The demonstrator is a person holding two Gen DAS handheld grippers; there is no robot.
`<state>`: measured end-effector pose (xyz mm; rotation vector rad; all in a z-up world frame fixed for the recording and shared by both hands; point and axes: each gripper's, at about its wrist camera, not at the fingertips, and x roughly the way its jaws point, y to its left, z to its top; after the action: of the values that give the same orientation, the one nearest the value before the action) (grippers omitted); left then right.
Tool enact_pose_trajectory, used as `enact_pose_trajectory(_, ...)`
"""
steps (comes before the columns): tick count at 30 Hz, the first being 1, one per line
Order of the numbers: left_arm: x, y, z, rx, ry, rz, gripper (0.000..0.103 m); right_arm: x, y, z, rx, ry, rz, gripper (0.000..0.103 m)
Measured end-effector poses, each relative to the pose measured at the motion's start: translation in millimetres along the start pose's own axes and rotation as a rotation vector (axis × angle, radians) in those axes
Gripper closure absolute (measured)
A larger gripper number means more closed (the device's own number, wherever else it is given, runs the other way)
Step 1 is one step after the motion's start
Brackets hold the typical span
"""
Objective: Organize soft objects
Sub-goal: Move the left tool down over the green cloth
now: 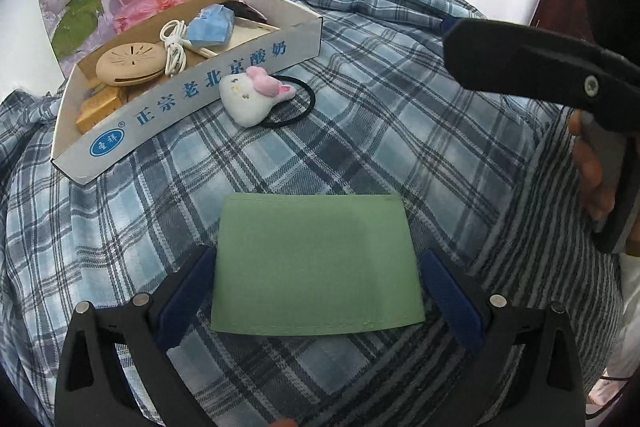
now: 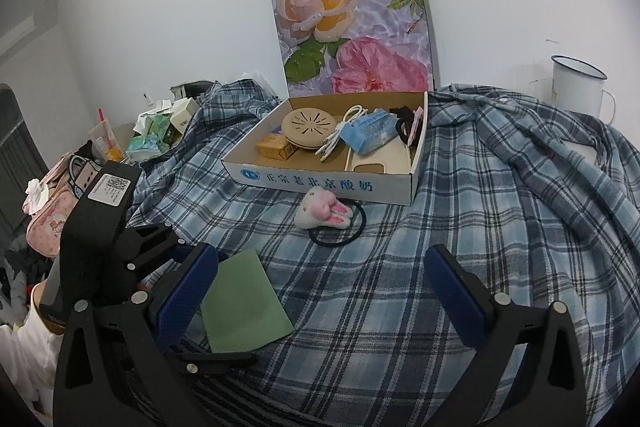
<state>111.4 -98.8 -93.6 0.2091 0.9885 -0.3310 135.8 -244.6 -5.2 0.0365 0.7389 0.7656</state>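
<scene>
A flat green cloth (image 1: 316, 267) lies on the plaid bedspread (image 1: 400, 131). My left gripper (image 1: 320, 295) is open wide, one blue finger on each side of the cloth, neither touching it. A white plush bunny hair tie (image 1: 256, 95) with a pink bow and a black elastic loop rests beyond it, against the front of the cardboard box (image 1: 188, 95). My right gripper (image 2: 320, 295) is open and holds nothing. It hovers over the bedspread with the green cloth (image 2: 244, 303) at its left finger and the bunny hair tie (image 2: 324, 213) ahead.
The open box (image 2: 332, 183) holds a round beige disc, a white cable, a blue packet, a yellow carton and a dark clip. A floral board (image 2: 352, 31) leans behind it. A white enamel mug (image 2: 576, 91) stands far right. A pink pouch (image 2: 52, 219) and clutter lie at left.
</scene>
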Motion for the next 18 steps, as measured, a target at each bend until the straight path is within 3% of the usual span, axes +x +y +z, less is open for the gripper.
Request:
enact_pose_trajectory(7,-8,4,3,-0.023,-0.023,-0.031,0.005,0,-1,0,0.006,-0.004,-0.004,0.0)
enact_pose_trajectory(18,-39,20,-7,-0.112,-0.134,-0.06,0.005,5,-2,3,0.008,0.005,0.007,0.0)
